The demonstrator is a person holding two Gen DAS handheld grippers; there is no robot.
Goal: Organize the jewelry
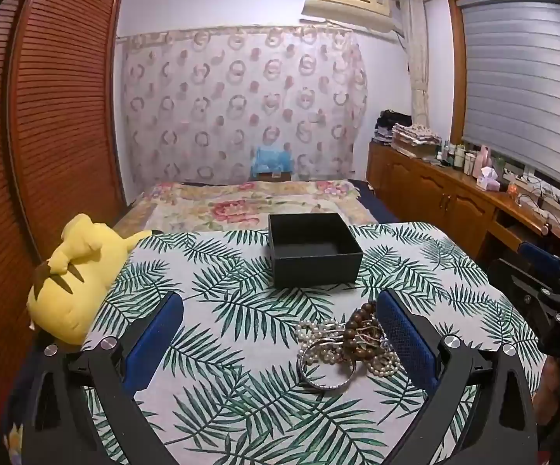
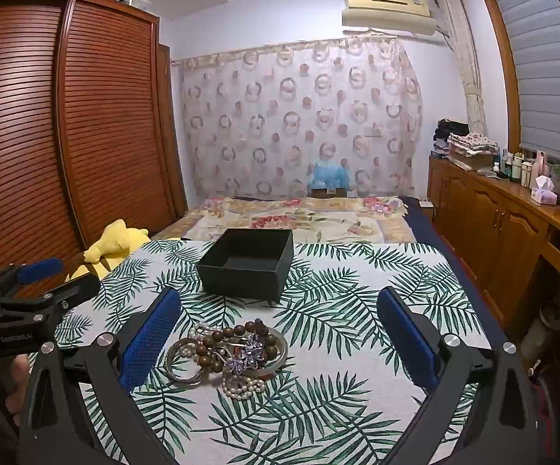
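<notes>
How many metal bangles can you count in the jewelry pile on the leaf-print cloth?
2. One bangle lies at the pile's left end; the other bangle lies at its right, partly under the wooden beads. More may be hidden beneath the pearls.

One black open box (image 2: 247, 261) stands on the far part of the one leaf-print worktop (image 2: 357, 310). One tangled heap of jewelry (image 2: 227, 356) lies nearer: two metal bangles, one string of brown wooden beads, one purple flower piece, and pearl strands too knotted to count. One yellow plush toy (image 1: 72, 275) lies at the left. Two claws are in view.
</notes>
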